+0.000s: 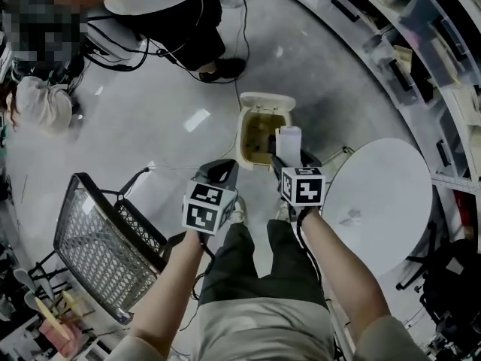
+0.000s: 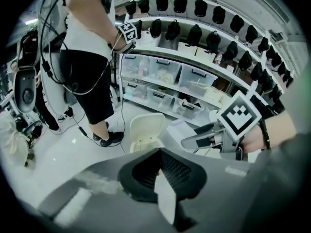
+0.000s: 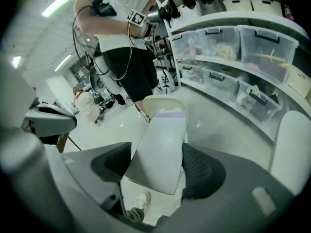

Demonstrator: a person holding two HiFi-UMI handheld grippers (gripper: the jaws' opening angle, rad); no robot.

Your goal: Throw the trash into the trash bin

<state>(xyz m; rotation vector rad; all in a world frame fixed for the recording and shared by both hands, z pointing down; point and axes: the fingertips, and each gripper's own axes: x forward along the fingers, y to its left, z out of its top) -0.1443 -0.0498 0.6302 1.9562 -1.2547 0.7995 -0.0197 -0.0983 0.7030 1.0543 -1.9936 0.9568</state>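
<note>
The step in hand is, I judge, the carrying of the trash to the trash bin (image 1: 245, 135), which stands on the floor (image 1: 150, 119) with its lid thrown back and its opening free. The right gripper (image 1: 291, 157) has its fingers closed on a white box (image 3: 158, 152), one pad pressing on each broad side of it. The box is up in the air, not resting on anything, and in the head view it shows just at the near right edge of the bin. Whether it is already above the opening I cannot tell. Its long axis runs along the line of the fingers and out past them. The far end, with a pale lilac band, points forward and down toward the bin. The left gripper (image 1: 223, 170) hangs beside it with the fingers drawn together at the tips. A pale sliver shows between them in its own view, but I cannot say what it is. The next move calls for bringing the box fully over the opening, then parting the right fingers so that it drops in end first.
</note>
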